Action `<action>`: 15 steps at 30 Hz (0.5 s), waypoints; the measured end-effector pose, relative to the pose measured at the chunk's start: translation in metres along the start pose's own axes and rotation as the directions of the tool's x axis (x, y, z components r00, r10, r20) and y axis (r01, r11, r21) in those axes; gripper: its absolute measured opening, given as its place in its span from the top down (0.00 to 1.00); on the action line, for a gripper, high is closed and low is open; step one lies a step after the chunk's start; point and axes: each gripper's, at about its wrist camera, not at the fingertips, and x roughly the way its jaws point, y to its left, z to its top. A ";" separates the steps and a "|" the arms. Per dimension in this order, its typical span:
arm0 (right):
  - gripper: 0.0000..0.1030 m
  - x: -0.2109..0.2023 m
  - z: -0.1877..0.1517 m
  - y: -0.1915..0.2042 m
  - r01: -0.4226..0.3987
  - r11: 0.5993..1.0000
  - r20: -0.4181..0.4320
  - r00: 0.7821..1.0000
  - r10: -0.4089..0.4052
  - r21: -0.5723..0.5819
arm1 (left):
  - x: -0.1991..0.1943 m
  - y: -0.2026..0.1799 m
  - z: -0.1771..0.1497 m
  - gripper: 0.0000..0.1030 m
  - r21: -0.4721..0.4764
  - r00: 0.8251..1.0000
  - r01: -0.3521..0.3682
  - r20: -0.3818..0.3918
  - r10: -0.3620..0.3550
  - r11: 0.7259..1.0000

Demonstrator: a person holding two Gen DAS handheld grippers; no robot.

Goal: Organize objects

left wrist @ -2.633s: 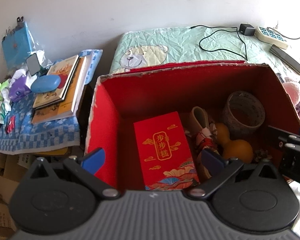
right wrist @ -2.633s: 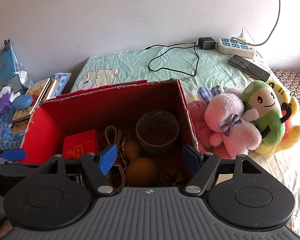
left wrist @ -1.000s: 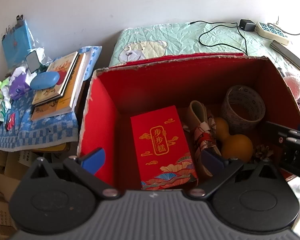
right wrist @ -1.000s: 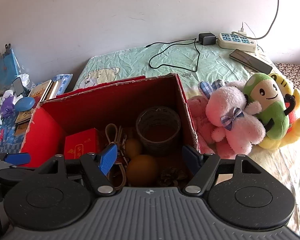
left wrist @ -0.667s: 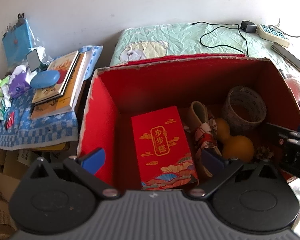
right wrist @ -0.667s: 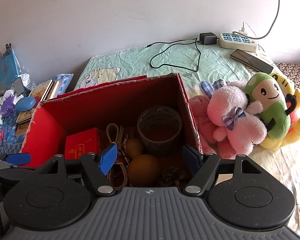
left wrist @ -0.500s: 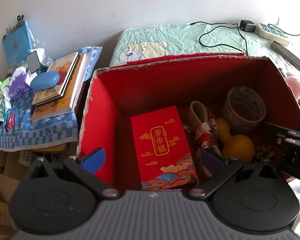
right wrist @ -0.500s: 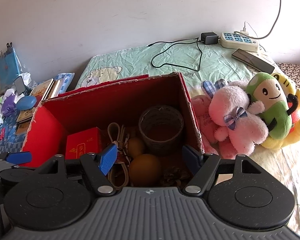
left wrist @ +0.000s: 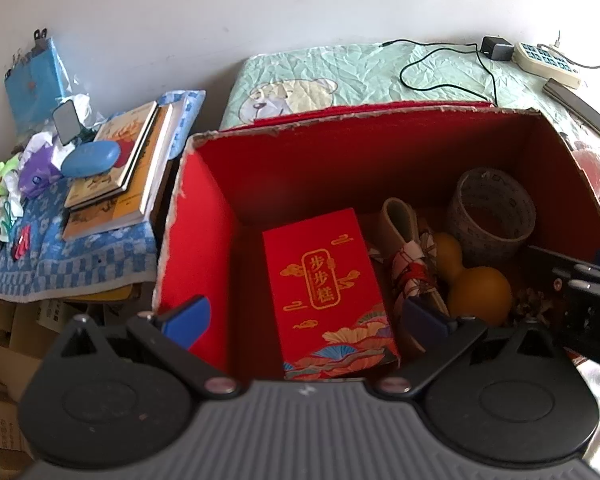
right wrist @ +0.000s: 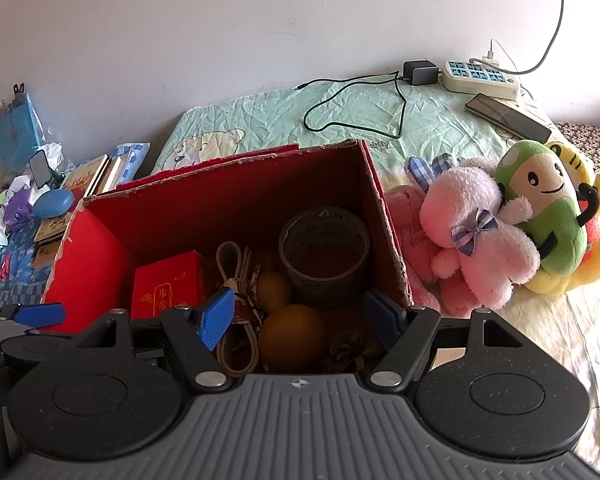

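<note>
From the left wrist view, the left gripper (left wrist: pixel 306 318) has its fingers spread wide and holding nothing, poised above the near edge of the red cardboard box (left wrist: pixel 196 248). Between the fingers lies a red gift packet (left wrist: pixel 324 280), flat on the box floor. Past the right finger sit a bundled strap (left wrist: pixel 410 252), a yellow gourd (left wrist: pixel 476 288), a roll of tape (left wrist: pixel 492 216) and a small pine cone (left wrist: pixel 530 306) — so the box looks partly packed already. Off beyond the left finger, a stack of books (left wrist: pixel 116 168) and a blue case (left wrist: pixel 90 158) rest on a blue checked cloth (left wrist: pixel 60 264) with small clutter, not yet sorted, as far as I can judge.

From the right wrist view, the right gripper (right wrist: pixel 300 314) is likewise wide open and empty, over the same box. The gourd sits just ahead between its fingers. Well out past the right finger, a pink plush rabbit (right wrist: pixel 472 232) and a green plush toy (right wrist: pixel 548 208) lie against the outside of the box wall — probably what is left to put away.

The box stands on a bed (right wrist: pixel 360 120) with a pale green cartoon sheet, against a white wall. A power strip (right wrist: pixel 480 76), a charger cable (right wrist: pixel 364 108) and a phone (right wrist: pixel 508 116) lie at the far end.
</note>
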 end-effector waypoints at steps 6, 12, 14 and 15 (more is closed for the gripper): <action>0.28 0.000 0.000 0.000 0.000 1.000 0.000 1.000 0.000 -0.001 | 0.001 0.001 0.000 0.01 -0.003 1.000 0.004 -0.005 -0.004 1.000; 0.28 0.001 -0.001 0.000 0.001 1.000 -0.001 1.000 -0.001 0.001 | 0.004 0.001 -0.001 0.01 -0.003 1.000 0.005 -0.013 -0.006 1.000; 0.28 0.001 -0.002 -0.001 0.001 1.000 -0.002 1.000 -0.001 0.002 | 0.005 0.001 -0.001 0.01 -0.003 1.000 0.006 -0.016 -0.006 1.000; 0.28 0.002 -0.003 -0.001 0.000 1.000 -0.003 1.000 0.000 0.003 | 0.005 0.001 -0.001 0.01 -0.003 1.000 0.006 -0.017 -0.006 1.000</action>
